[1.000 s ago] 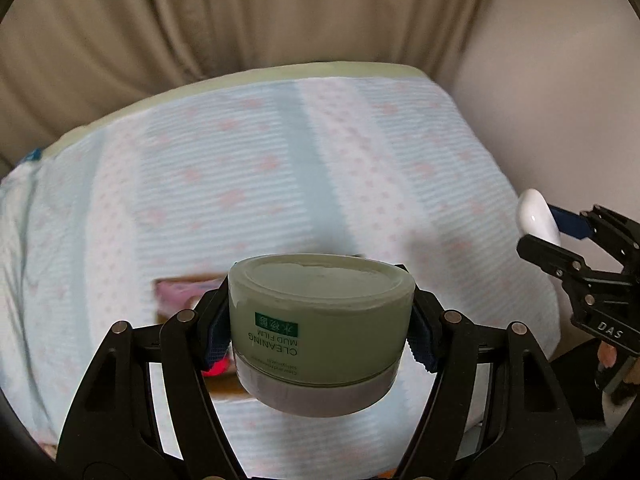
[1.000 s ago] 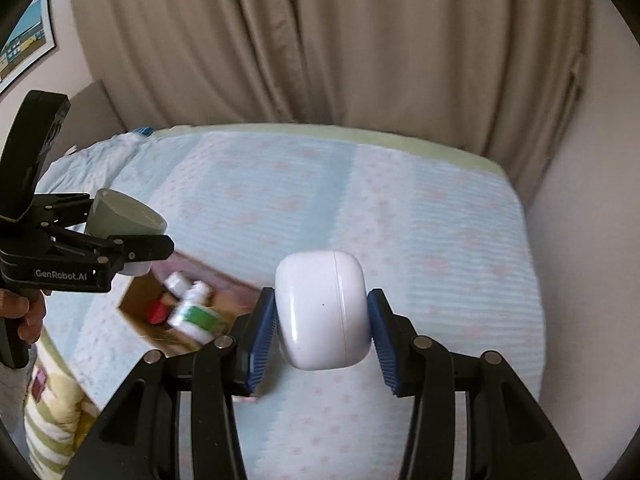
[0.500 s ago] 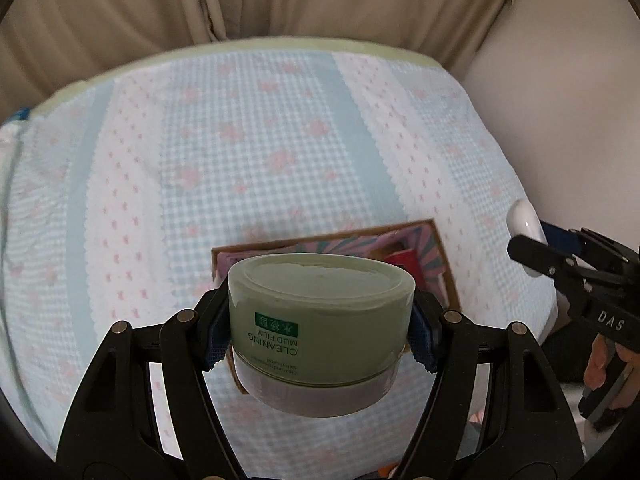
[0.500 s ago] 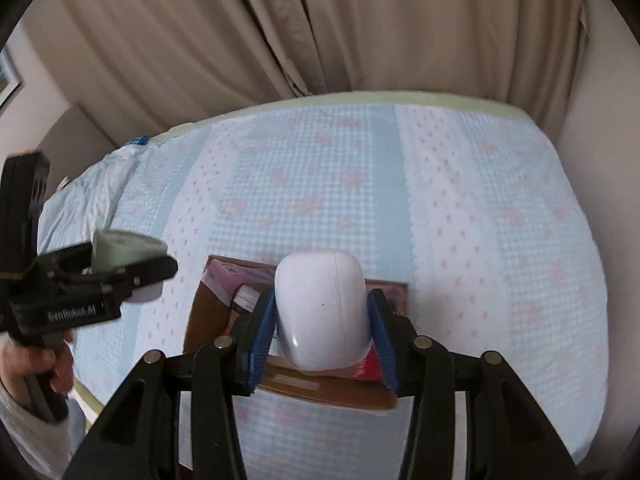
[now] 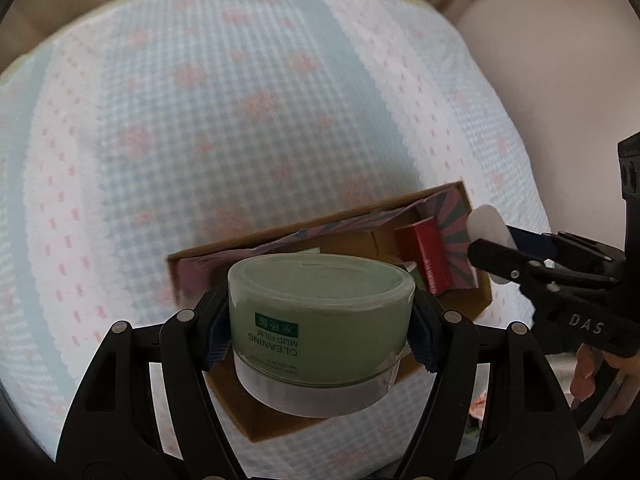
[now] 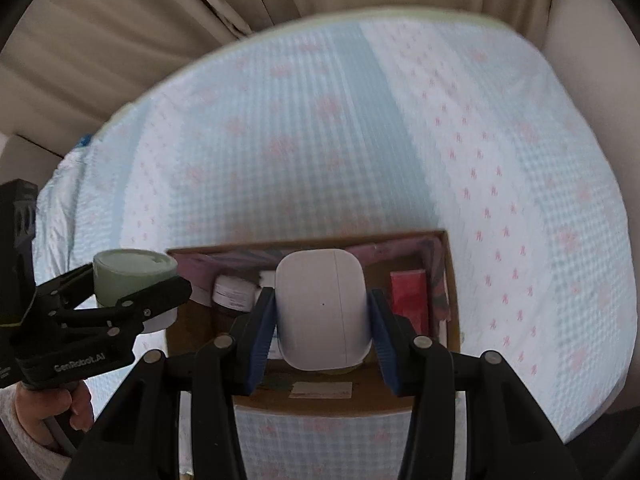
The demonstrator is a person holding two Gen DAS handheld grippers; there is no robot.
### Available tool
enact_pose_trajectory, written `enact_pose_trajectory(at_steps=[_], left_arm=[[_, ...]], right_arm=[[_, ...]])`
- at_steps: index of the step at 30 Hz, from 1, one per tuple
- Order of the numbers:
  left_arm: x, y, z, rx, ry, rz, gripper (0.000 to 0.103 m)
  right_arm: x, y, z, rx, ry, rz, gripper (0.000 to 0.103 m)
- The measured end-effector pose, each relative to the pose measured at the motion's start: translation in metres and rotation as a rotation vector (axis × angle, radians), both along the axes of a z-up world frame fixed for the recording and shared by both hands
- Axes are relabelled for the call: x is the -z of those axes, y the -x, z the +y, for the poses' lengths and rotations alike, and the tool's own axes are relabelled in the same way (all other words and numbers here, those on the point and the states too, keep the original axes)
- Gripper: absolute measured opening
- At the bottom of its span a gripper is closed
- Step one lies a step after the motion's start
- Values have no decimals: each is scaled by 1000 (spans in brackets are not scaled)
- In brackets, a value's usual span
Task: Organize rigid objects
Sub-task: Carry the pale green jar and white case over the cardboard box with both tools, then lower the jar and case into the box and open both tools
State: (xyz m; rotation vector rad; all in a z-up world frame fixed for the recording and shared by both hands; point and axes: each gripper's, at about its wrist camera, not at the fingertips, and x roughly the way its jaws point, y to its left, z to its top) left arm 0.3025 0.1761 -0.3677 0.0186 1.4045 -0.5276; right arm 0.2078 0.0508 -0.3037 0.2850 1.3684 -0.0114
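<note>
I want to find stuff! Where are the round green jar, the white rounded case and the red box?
Round green jar [image 5: 320, 320]: left wrist view, its labelled side.
White rounded case [image 6: 322, 308]: right wrist view, front face.
Red box [image 6: 409, 300]: right wrist view, top face.

Counts, approx: 2 tongs, left tongs [image 5: 320, 326] and right tongs [image 6: 323, 322], 1 item each. 1 green jar [image 5: 320, 316] w/ "CLEANING MUD FILM" label. 1 white case [image 6: 322, 314]. 1 cardboard box [image 6: 450, 280] on 1 bed [image 6: 320, 140]. In box: 1 red packet [image 6: 408, 300], 1 bottle [image 6: 232, 294] w/ white cap, some pink patterned paper [image 5: 456, 240]. Other contents hidden, can't count.
</note>
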Motion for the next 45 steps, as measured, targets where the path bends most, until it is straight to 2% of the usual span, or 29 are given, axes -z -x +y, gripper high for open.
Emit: enact_pose_trajectory(at_steps=[7, 13, 16, 17, 18, 19, 21, 22, 23, 25, 33, 41, 45], left_arm=[[57, -18, -31, 68, -48, 116, 68], [86, -25, -66, 166, -97, 169, 68], [97, -26, -71, 165, -85, 203, 68], [98, -26, -73, 167, -96, 202, 69], [100, -25, -75, 172, -99, 202, 77], [99, -24, -76, 173, -88, 200, 98], [94, -24, -76, 165, -75, 187, 103], [91, -23, -75, 157, -65, 181, 103], [90, -22, -74, 154, -63, 182, 103], [88, -17, -70, 136, -69, 178, 103], [70, -3, -51, 87, -75, 159, 103], [25, 19, -32, 24, -78, 104, 103], [-7, 38, -23, -19, -66, 47, 103]], right_arm=[[59, -16, -14, 41, -9, 161, 42], [91, -30, -26, 71, -21, 256, 42], [107, -34, -33, 90, -17, 304, 42], [110, -35, -36, 98, -28, 315, 42], [114, -35, -38, 113, -46, 327, 42], [119, -35, -43, 137, -72, 338, 43], [122, -36, -46, 160, -99, 342, 46], [123, -36, -49, 179, -112, 338, 58], [123, -37, -51, 191, -120, 335, 77], [120, -37, -53, 210, -128, 327, 95], [98, -27, -61, 234, -124, 298, 96], [64, -9, -56, 216, -130, 246, 96], [40, 3, -48, 166, -153, 210, 96]])
